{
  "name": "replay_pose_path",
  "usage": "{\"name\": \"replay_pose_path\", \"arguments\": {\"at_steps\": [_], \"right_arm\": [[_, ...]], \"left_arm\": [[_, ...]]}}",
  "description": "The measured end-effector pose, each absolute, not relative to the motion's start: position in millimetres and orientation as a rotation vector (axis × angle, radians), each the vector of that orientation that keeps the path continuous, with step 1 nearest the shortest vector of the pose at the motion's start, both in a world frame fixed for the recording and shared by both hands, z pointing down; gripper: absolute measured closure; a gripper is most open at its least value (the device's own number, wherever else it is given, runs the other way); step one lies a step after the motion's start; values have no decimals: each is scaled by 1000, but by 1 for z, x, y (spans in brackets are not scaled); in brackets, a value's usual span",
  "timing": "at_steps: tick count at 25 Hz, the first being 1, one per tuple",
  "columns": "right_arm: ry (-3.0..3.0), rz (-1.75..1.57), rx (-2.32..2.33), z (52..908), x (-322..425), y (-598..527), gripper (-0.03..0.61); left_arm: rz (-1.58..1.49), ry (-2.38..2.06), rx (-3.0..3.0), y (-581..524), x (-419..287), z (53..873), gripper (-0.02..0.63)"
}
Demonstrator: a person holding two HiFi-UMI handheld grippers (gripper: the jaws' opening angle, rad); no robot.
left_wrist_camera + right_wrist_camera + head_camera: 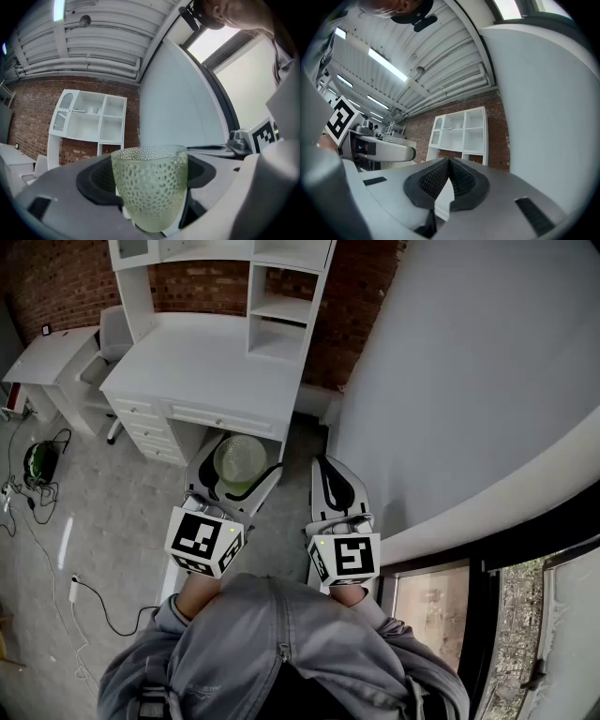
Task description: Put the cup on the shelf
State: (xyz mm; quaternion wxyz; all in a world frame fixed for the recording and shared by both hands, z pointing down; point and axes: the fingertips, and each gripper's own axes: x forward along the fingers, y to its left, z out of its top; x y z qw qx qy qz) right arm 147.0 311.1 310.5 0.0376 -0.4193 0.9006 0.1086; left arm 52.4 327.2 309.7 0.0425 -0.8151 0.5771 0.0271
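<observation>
**A:** The left claw [234, 486] is spread wide, and its pads press on a pale green, dimpled cup [149, 187]. The cup sits upright between them with its mouth up.

**B:** And the other one?

**A:** The right claw [449, 176] is pinched together with nothing in it. It is held just beside the left one, at its 3 o'clock.

**B:** Where is the cup from the person's spot?

**A:** It is in the air close ahead, at about 12 o'clock, short of the desk [202, 367]. It is well apart from the shelves [281, 310].

**B:** What lies farther out?

**A:** A cable [94, 601] trails over the floor [122, 512] at 9 o'clock. The white desk stands at 11 o'clock. The open white shelves rise from its back right part, near 12. A brick wall [56, 277] runs behind them. A grey wall [450, 381] curves along from 1 to 3 o'clock.
</observation>
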Motion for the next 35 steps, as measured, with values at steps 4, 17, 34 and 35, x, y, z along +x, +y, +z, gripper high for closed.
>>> {"name": "replay_pose_path", "arguments": {"at_steps": [4, 17, 34, 35], "right_arm": [[2759, 328, -1291, 313, 140, 309, 552], [2714, 276, -1327, 313, 120, 290, 551], [2724, 226, -1362, 327, 98, 237, 551], [2727, 228, -1355, 327, 96, 230, 551]], "left_arm": [[74, 1753, -2501, 324, 47, 313, 221], [81, 1689, -2537, 307, 25, 315, 221], [89, 1712, -2566, 258, -17, 333, 221], [89, 1715, -2563, 252, -19, 334, 221]]}}
